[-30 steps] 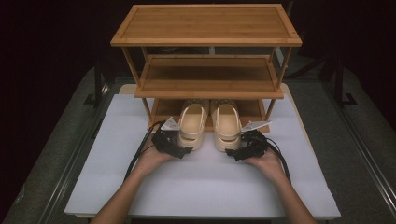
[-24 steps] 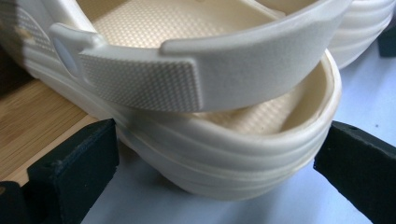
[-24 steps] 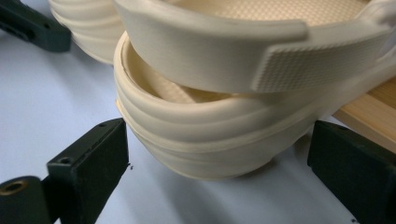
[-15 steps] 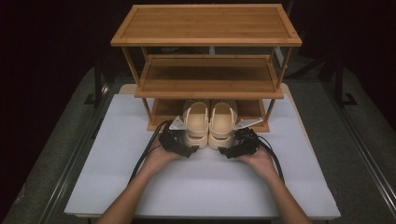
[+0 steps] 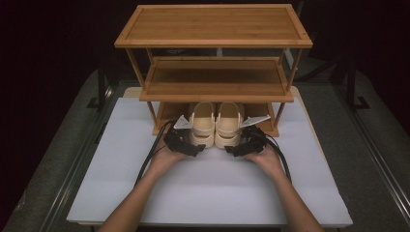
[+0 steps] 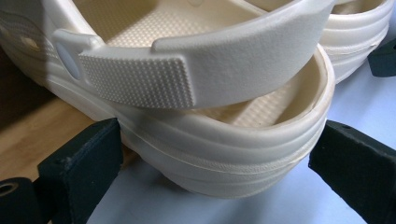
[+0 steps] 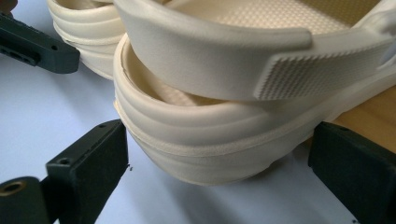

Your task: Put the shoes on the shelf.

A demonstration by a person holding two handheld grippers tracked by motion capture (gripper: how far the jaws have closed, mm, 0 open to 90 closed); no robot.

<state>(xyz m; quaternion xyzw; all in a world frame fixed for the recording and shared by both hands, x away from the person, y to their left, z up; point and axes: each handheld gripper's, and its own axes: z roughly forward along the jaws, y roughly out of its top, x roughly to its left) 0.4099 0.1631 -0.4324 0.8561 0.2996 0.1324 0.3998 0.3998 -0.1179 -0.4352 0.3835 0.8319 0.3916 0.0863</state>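
A white surface point(image 5: 208, 193) takes up the lower half of the high view, with dark floor on either side. On its far part, in the upper middle of the frame, stands a wooden shoe rack point(image 5: 212, 29) with three shelves. Two cream clogs sit side by side at the front of the lowest shelf, toes in under the middle shelf, heels sticking out toward the bottom of the frame over the white surface.

Two forearms come up from the bottom edge. The left tool point(image 5: 186, 141) is at the heel of the left clog point(image 5: 202, 123); the right tool point(image 5: 244, 142) is at the heel of the right clog point(image 5: 228, 123).

In the left gripper view the left clog's heel point(image 6: 219, 154) fills the middle, between the two black jaws, which stand spread wide at the lower corners; the left jaw is just at the sole, the right one apart from it. The right gripper view matches: the right clog's heel point(image 7: 210, 140) lies between wide-spread jaws, neither one squeezing it. Both tools are released.
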